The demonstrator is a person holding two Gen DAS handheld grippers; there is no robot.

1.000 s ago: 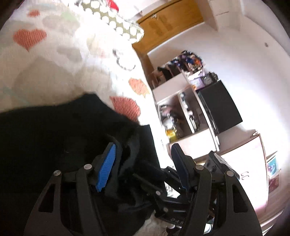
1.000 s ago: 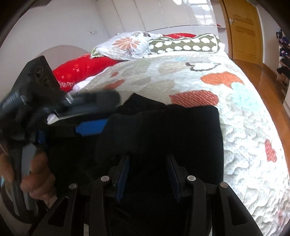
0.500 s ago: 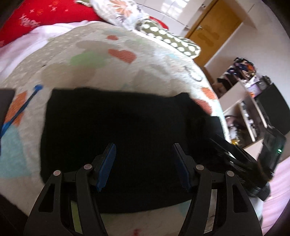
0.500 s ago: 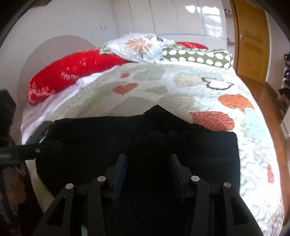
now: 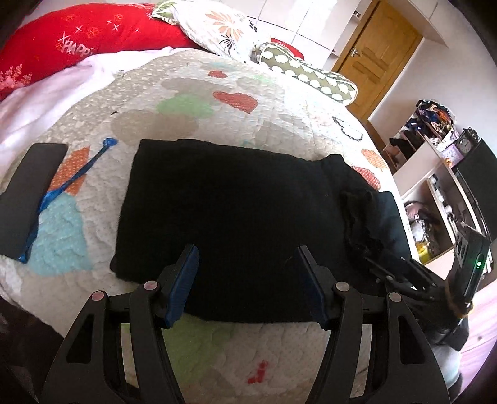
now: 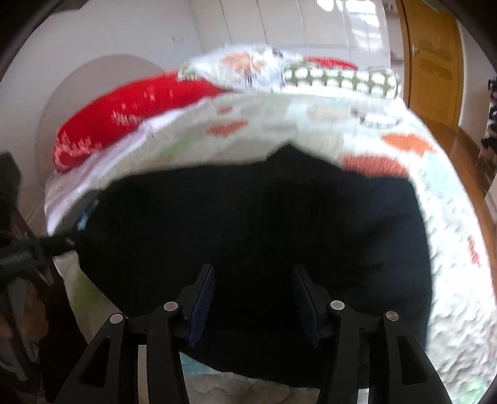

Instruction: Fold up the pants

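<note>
The black pants (image 5: 236, 211) lie folded into a flat rectangle on the quilted bed, with a bunched part at their right end (image 5: 360, 214). My left gripper (image 5: 247, 258) is open and empty, just above the near edge of the pants. My right gripper (image 6: 253, 279) is open and empty, over the near part of the pants (image 6: 264, 236). The right gripper's body also shows at the right of the left wrist view (image 5: 413, 276). The right wrist view is blurred.
The quilt (image 5: 186, 115) has heart patches. A black flat device (image 5: 28, 192) and a blue strap (image 5: 71, 180) lie left of the pants. Red (image 5: 77, 40), floral (image 5: 223, 28) and dotted (image 5: 310, 77) pillows lie at the head. Shelves (image 5: 435, 174) and a door (image 5: 376, 52) stand right.
My left gripper swung from the right end of the pants and pulled back to the near edge. My right gripper drew back and rose slightly. The pants now lie flat.
</note>
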